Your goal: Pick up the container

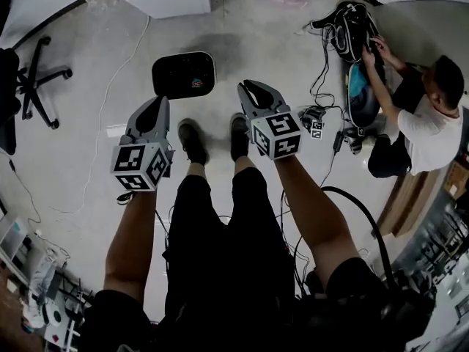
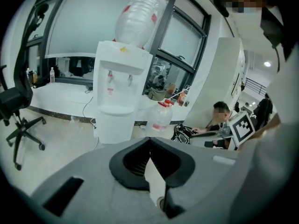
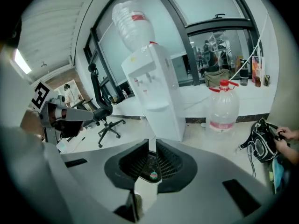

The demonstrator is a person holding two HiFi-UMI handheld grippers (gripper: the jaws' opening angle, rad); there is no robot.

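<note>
Black container lies ahead, clear of both jaws.

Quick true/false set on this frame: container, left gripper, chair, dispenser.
1. The black container lies on the floor, untouched. True.
2. The left gripper holds the container. False: its jaws are shut on nothing, short of the container.
3. The office chair is at the head view's right. False: it is at the left; a crouching person is at the right.
4. A water bottle sits upside down on the white dispenser. True.
</note>
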